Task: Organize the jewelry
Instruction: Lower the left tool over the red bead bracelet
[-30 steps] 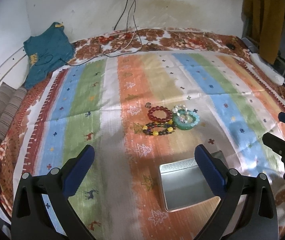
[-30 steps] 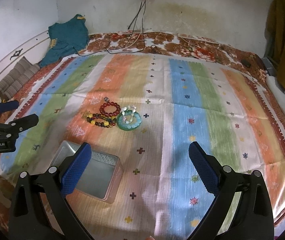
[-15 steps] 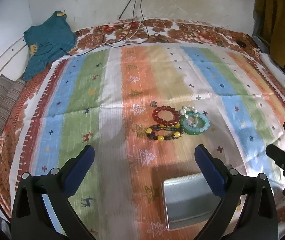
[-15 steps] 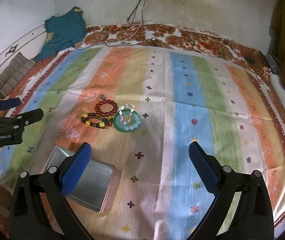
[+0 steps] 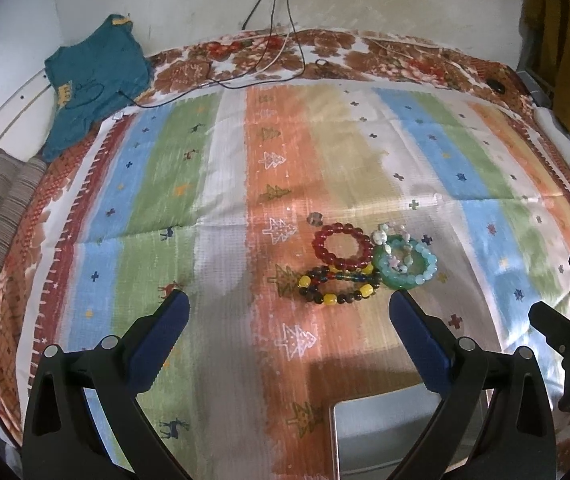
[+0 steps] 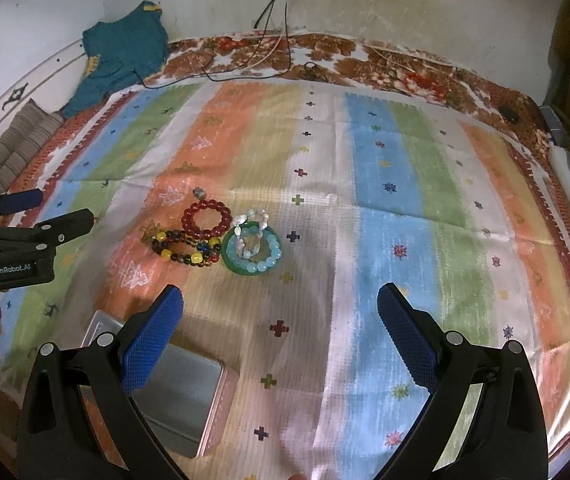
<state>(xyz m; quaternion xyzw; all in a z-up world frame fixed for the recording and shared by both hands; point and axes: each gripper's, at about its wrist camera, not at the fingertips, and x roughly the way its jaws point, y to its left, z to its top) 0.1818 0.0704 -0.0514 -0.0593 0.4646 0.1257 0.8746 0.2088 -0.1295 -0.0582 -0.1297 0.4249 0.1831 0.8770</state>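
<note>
Several bracelets lie together on the striped cloth: a red bead bracelet [image 5: 341, 249] [image 6: 206, 218], a dark one with yellow beads [image 5: 337, 286] [image 6: 187, 247], a green bangle with light blue and pale bead bracelets on it [image 5: 404, 263] [image 6: 251, 247]. A small bead [image 5: 316, 218] lies just beyond the red one. A metal tin [image 5: 389, 432] [image 6: 177, 384] sits nearer to me than the bracelets. My left gripper [image 5: 285, 312] is open and empty, above the cloth short of the bracelets. My right gripper [image 6: 281, 308] is open and empty, to the right of the tin.
The striped cloth [image 5: 157, 184] covers a floral-edged bed against a white wall. A teal shirt [image 5: 93, 80] and a striped cushion [image 5: 1, 208] lie at the far left. Cables [image 5: 273, 40] hang at the back. A white object [image 5: 565, 148] lies at the right edge.
Both grippers have moved forward toward the bracelets, which look larger and nearer. The tin has slid lower in both views. Both grippers stayed open.
</note>
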